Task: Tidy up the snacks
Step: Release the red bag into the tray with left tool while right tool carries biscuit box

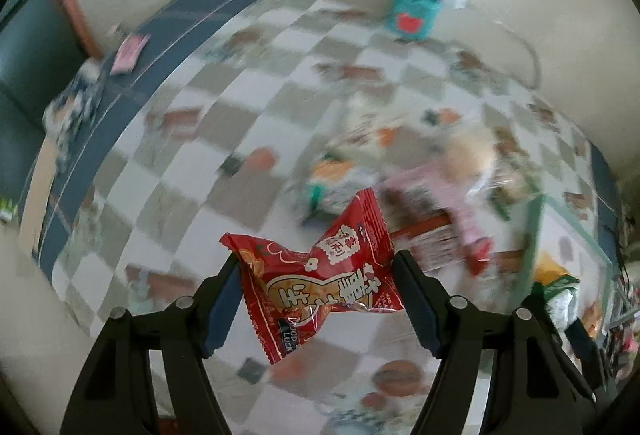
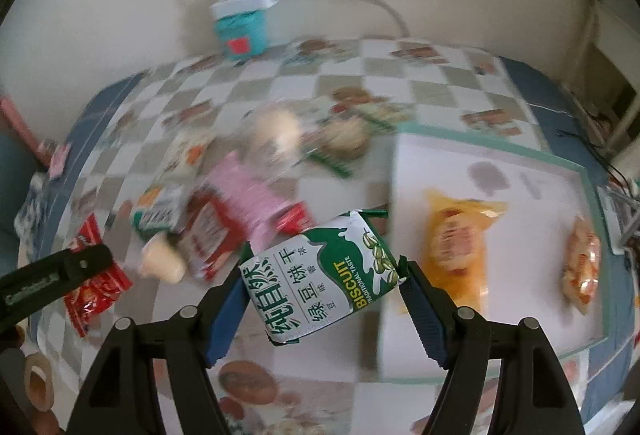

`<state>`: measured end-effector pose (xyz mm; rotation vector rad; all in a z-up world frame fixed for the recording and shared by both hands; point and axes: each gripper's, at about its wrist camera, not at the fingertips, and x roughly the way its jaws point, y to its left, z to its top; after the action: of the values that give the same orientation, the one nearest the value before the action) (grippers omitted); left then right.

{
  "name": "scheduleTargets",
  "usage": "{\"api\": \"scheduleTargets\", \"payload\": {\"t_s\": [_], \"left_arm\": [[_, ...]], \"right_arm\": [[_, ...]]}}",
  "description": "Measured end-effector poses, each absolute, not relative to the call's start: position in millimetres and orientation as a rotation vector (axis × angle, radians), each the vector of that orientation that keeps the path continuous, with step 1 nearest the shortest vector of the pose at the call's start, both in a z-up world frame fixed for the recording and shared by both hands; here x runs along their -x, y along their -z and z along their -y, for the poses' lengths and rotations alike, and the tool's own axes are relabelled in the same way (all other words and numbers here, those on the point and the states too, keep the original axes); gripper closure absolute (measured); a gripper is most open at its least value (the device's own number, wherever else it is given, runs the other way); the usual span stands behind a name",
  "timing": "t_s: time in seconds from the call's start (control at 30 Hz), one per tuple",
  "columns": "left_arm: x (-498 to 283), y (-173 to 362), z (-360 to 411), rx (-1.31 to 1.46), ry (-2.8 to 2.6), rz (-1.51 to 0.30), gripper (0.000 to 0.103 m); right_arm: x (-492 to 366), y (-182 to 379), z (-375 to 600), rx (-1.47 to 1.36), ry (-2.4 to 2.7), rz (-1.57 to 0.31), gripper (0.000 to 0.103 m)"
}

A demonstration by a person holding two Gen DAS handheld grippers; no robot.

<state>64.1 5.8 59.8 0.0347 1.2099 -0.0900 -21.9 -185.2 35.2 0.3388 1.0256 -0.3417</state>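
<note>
Your left gripper [image 1: 316, 275] jaws pinch a red snack packet [image 1: 316, 275]; your right gripper [image 2: 322, 275] jaws pinch a green biscuit pack [image 2: 320, 275].

Snack pile [image 2: 224, 195] crowds left; tray [image 2: 520, 315] half bare.

A red snack packet [image 1: 320, 279] with a peanut drawing and white characters hangs crumpled above the checkered desk [image 1: 224, 123], pinched at its two ends; a green-and-white biscuit packet [image 2: 324, 275] marked BISCUIT is tilted, also off the desk, caught at both ends; a blurred heap of loose snacks [image 2: 224, 195], pink, red and pale, lies mid-desk; on the white tray [image 2: 500, 163] with a teal rim lie an orange packet [image 2: 456, 239] and a smaller orange-and-white packet [image 2: 582, 267], apart.
</note>
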Motion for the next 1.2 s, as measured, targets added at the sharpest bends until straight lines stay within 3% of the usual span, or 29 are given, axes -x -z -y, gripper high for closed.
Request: {"api": "scheduleTargets", "payload": {"t_s": [0.63, 1.2], "left_arm": [[-53.7, -53.4, 224.0, -0.196, 0.506, -1.130, 0.028], [-54.6, -4.7, 283.1, -0.197, 0.626, -1.163, 0.027]], "right_arm": [[69.2, -9.1, 359.7, -0.568, 0.737, -1.006, 0.026], [75.0, 15.6, 409.9, -0.565, 0.816, -1.026, 0.026]]}}
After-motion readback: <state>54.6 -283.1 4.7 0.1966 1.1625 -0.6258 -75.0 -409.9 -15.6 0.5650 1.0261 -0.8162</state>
